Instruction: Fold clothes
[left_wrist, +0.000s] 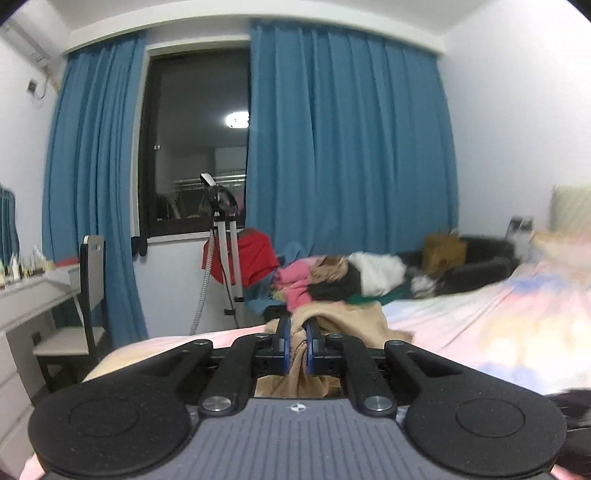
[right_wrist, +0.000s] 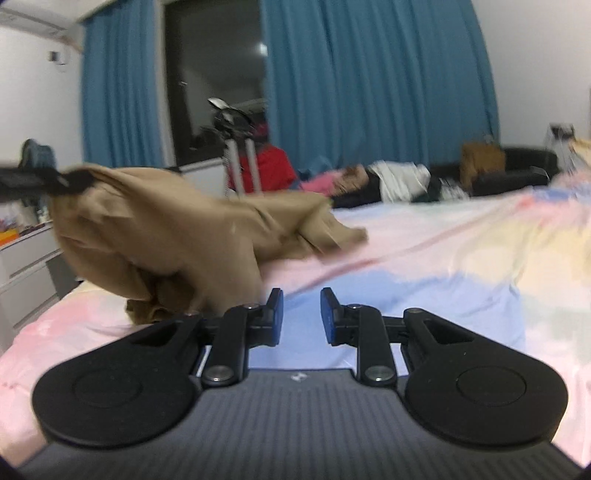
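Above the pastel bedsheet (right_wrist: 424, 266), the left gripper (left_wrist: 298, 341) is pinching the crumpled tan garment (right_wrist: 177, 236), lifting one end while the rest is trailing on the sheet; the right gripper (right_wrist: 301, 314) is hovering alongside, jaws parted, empty.

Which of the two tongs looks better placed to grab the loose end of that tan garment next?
The right tongs. They are open and empty above the bedsheet, with the tan garment draped just ahead. The left tongs are already shut on that garment, lifting one end.
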